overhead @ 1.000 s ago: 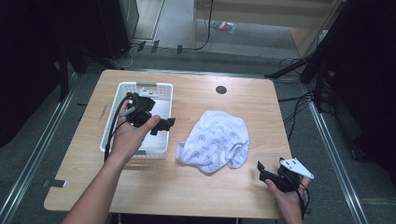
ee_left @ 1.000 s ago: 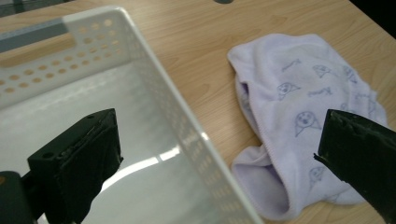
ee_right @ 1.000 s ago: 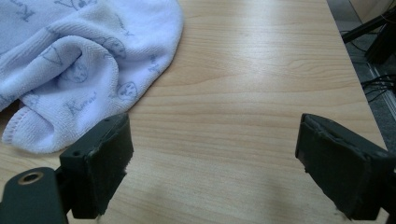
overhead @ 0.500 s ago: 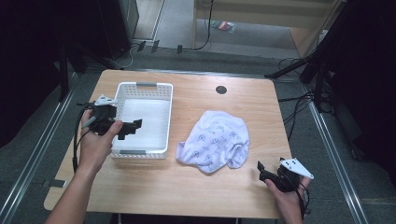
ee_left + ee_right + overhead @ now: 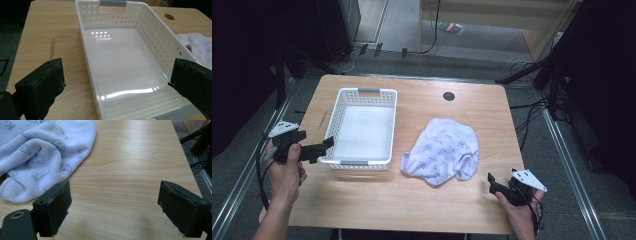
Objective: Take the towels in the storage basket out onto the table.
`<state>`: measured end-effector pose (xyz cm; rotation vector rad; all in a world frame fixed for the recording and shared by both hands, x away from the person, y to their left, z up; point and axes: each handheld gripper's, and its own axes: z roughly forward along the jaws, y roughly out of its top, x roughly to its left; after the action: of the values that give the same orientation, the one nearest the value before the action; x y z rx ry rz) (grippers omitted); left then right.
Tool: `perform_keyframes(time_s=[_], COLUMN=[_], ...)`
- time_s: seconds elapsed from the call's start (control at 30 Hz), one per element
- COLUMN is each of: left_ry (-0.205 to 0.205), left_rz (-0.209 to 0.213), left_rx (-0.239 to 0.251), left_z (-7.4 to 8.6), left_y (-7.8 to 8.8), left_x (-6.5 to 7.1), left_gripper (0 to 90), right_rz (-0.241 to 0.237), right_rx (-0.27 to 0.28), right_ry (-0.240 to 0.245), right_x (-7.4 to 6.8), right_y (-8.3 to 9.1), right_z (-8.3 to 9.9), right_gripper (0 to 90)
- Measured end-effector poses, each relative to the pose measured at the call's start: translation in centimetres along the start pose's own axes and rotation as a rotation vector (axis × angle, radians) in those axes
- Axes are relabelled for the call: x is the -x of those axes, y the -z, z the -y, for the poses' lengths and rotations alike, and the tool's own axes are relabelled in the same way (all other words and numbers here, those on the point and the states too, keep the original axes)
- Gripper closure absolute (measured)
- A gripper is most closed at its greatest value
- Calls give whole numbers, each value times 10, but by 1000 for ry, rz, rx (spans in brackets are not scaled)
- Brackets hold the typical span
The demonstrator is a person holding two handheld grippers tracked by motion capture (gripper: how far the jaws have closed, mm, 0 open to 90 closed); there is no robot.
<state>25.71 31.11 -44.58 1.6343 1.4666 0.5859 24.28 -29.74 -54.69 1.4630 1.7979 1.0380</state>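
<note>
Terry-cloth towel point(image 5: 442, 150), soft, light and crumpled at 10 o'clock from my right gripper point(image 5: 496, 183), suits a raised-fold pinch; both grippers, including my left gripper point(image 5: 323, 145), gape empty.

A white plastic basket point(image 5: 130, 62) sits on a light wooden table point(image 5: 45, 30), seen from one short end and running away from the viewer. Its walls are dotted with round holes, its smooth floor is bare and reflects ceiling lights, and a grey handle point(image 5: 112, 3) caps the far rim. The left gripper point(image 5: 115, 85) has its two black jaws spread wide, one to each side of the basket's near end. Right of the basket lies a pale cloth point(image 5: 197, 46), possibly lilac. Beyond the basket's far right corner, a round hole point(image 5: 169, 16) marks the tabletop.
</note>
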Motion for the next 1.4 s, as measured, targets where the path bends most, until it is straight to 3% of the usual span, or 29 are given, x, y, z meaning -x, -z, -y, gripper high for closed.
perform_keyframes(time_s=[0.27,0.43,0.53,0.7,0.9,1.0,1.1,1.17,1.4], left_ry=[28,70,59,85,58,75,52,59,-5], left_rz=[-10,-7,-27,-41,-73,-62,-76,-76,-83], left_rx=[91,171,196,238,230,238,223,222,213], left_z=[33,53,65,87,103,106,113,114,118], left_y=[12,21,22,26,26,25,19,17,12], left_x=[-26,-41,-47,-61,-70,-72,-73,-73,-66], left_gripper=[0,0,0,0,0,0,0,0,0], right_rz=[6,12,12,15,14,17,17,17,12], right_rx=[1,3,5,4,5,6,8,9,11], right_ry=[2,5,8,8,7,5,0,1,1], right_x=[0,-1,-1,-1,-1,-1,-1,-1,-1], right_y=[0,0,0,0,0,1,1,1,1], right_z=[0,0,0,0,0,0,0,0,1], right_gripper=[117,118,118,118,118,118,118,118,117])
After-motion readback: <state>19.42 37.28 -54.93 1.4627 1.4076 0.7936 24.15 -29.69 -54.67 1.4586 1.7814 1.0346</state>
